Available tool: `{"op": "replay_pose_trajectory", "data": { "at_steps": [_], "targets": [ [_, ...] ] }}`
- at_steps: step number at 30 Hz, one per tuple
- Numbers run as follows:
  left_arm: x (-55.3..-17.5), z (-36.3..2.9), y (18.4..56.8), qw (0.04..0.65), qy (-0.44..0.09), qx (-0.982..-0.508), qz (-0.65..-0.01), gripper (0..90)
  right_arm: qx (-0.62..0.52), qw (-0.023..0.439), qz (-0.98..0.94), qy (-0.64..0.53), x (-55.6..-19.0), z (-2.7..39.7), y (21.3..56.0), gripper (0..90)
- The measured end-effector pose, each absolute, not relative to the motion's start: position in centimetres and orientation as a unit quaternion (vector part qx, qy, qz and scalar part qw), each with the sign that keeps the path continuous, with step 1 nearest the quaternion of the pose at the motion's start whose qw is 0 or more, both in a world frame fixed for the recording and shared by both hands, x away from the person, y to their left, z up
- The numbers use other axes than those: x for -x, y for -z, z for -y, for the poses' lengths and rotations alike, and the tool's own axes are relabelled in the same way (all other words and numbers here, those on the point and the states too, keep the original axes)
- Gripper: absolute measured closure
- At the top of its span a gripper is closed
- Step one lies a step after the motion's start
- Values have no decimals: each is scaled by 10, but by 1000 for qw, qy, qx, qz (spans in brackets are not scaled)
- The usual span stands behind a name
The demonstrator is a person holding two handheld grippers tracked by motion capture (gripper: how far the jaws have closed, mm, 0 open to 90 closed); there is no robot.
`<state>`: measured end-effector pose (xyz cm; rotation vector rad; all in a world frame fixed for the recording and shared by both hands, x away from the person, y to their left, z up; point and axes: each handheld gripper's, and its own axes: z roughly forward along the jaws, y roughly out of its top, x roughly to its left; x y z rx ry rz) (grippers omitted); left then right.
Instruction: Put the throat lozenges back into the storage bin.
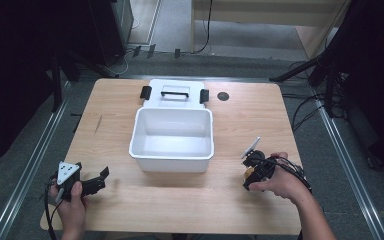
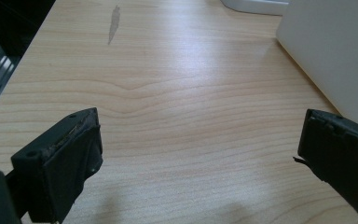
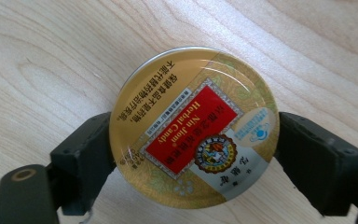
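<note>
Round candy tin (image 3: 193,126), flat on the worktop (image 1: 190,195) right of the open white box (image 1: 172,137), sits between the right gripper (image 3: 193,140) pads, pinched at opposite rims; left gripper (image 2: 200,154) spread, idle.

A round gold candy tin (image 3: 195,126) with a red label lies flat on the wooden table's right side.

- One candy tin (image 3: 193,126), round and gold, at four o'clock on the table (image 1: 130,200).
- One white bin (image 1: 172,150), centre.
- One white lid (image 1: 175,93), at twelve o'clock.
- Two grippers: left (image 1: 102,178), right (image 1: 250,176).
</note>
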<state>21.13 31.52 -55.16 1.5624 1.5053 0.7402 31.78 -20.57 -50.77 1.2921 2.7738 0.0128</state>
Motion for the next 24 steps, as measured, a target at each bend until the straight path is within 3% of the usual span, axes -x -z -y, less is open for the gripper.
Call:
{"op": "replay_pose_trajectory", "data": {
  "at_steps": [3, 24],
  "targets": [
    [-211, -315, 552, 412, -294, -622, -597, 1, -429, 40, -902, -13, -319, 208, 511, 198],
    [-211, -315, 552, 411, -294, -622, -597, 2, -417, 29, -907, -37, -324, 213, 495, 205]
  ]
}}
